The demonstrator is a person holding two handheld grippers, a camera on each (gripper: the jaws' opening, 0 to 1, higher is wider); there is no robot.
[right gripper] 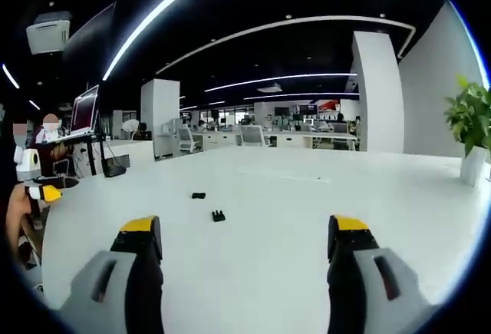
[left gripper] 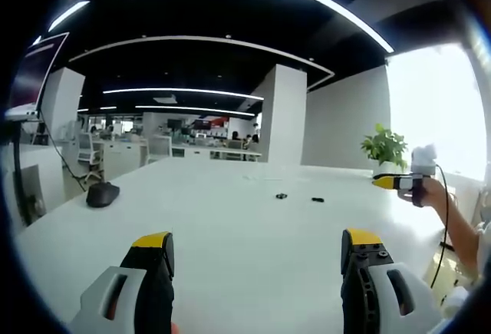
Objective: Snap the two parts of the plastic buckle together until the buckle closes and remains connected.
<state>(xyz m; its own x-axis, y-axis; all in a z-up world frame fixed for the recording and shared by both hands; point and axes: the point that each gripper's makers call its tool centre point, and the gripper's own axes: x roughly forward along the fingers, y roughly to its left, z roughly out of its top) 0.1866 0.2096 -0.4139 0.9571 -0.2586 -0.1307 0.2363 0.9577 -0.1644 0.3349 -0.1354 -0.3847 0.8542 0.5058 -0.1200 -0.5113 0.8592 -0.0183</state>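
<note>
Left gripper point(left gripper: 257, 251): jaws wide apart, holding nothing, above the white desk point(left gripper: 230, 226). Right gripper point(right gripper: 244, 238): jaws likewise wide apart and empty. The two black buckle parts point(left gripper: 281, 195) point(left gripper: 317, 199) lie on the desk near its middle, close together but apart, not joined; in the right gripper view they appear at point(right gripper: 199, 195) and point(right gripper: 219, 215). A mouse point(left gripper: 102, 193) sits toward one desk edge; a potted plant point(left gripper: 386, 150) stands at the far edge.
</note>
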